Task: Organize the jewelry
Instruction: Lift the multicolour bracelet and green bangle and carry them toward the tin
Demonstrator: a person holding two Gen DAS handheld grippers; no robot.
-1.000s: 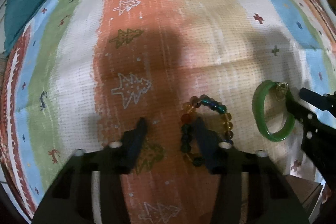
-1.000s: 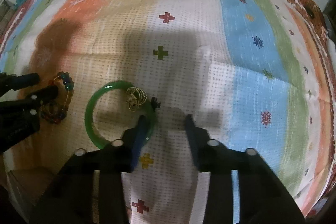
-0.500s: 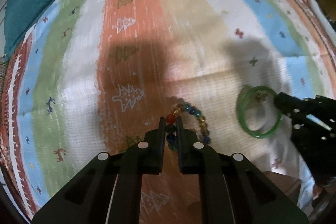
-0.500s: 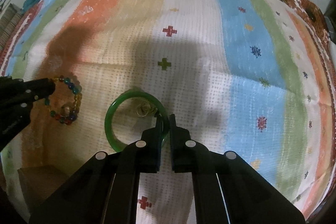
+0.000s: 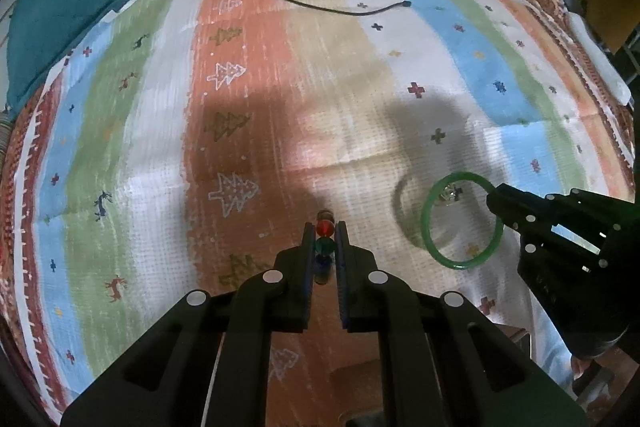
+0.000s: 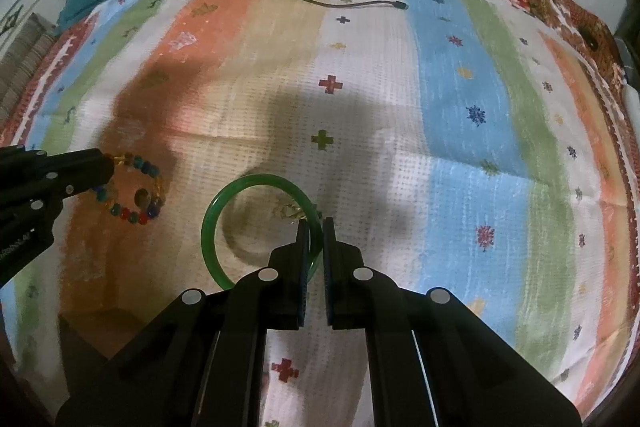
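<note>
My left gripper (image 5: pixel 325 227) is shut on a bead bracelet (image 5: pixel 324 238) of red, green and blue beads and holds it above the striped cloth; it also shows hanging from that gripper in the right wrist view (image 6: pixel 136 187). My right gripper (image 6: pixel 316 223) is shut on a green bangle (image 6: pixel 256 183) and holds it lifted, with its shadow on the cloth below. The bangle also shows in the left wrist view (image 5: pixel 460 223). A small gold earring cluster (image 6: pixel 290 211) lies on the cloth just beyond the bangle's rim.
A striped cloth (image 5: pixel 280 87) with tree and cross patterns covers the surface. A black cable (image 5: pixel 340 9) lies at the far side. A teal cloth (image 5: pixel 56 15) sits at the far left. A brown box (image 6: pixel 96 331) is at the near left.
Both grippers closed from open, the left on the bead bracelet and the right on the green bangle. Both pieces have since been lifted off the cloth.
</note>
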